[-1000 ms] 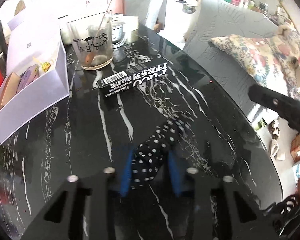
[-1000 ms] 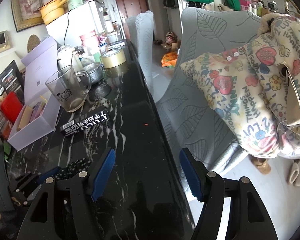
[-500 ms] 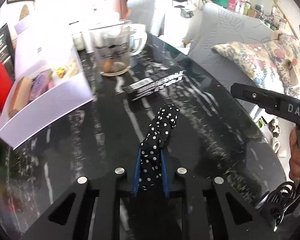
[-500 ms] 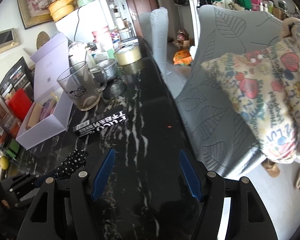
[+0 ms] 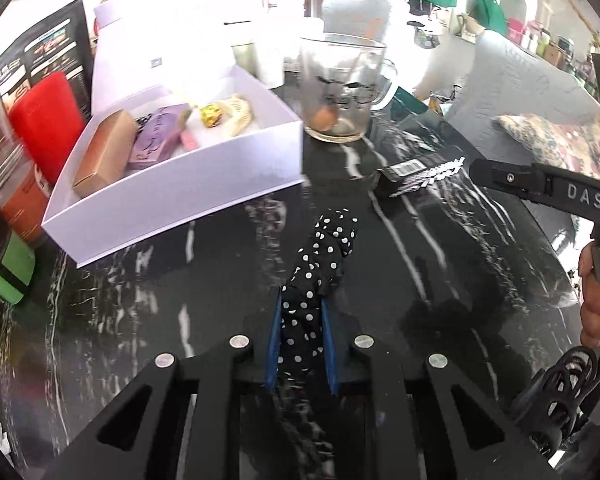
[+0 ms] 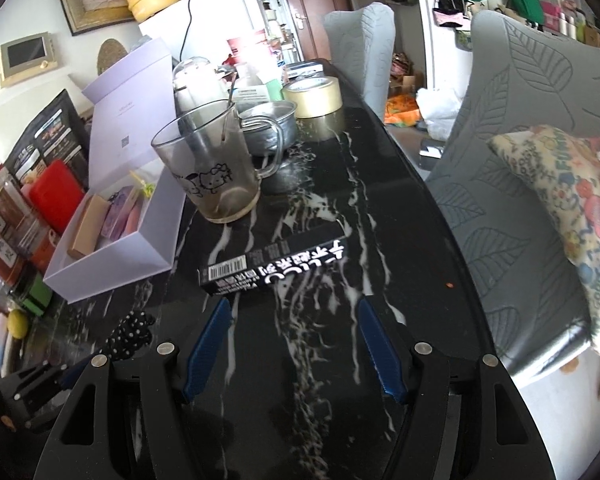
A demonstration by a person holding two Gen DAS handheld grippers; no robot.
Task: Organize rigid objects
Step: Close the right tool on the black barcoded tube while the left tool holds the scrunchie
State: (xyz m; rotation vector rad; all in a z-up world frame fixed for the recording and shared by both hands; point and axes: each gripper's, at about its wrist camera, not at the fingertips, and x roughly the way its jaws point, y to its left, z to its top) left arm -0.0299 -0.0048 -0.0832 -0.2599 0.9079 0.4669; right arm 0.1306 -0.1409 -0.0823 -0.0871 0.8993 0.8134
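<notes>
Jaws of the left gripper [image 5: 300, 344] are pinched on one polka-dot fabric item [image 5: 319, 276]. In the left wrist view its long axis runs straight out from the jaws, free end pointing away toward the glass mug [image 5: 341, 88] and raised clear of the black marble bench [image 5: 140, 300]. Left of the mug stands one open white box [image 5: 188, 184], its near wall facing the gripper; it holds one brown carton, one purple packet and some wrapped sweets. One black carton [image 5: 415, 176] lies right of the mug, and the right gripper's body crosses just beyond it.

Jaws of the right gripper [image 6: 294, 344] are spread, with nothing between them. In the right wrist view the black carton [image 6: 274, 266] lies just beyond the fingertips in front of the mug [image 6: 212, 172], long axis crosswise, barcode end toward the white box [image 6: 112, 256]. One tape roll [image 6: 311, 96] and one metal bowl [image 6: 268, 124] stand behind the mug.
</notes>
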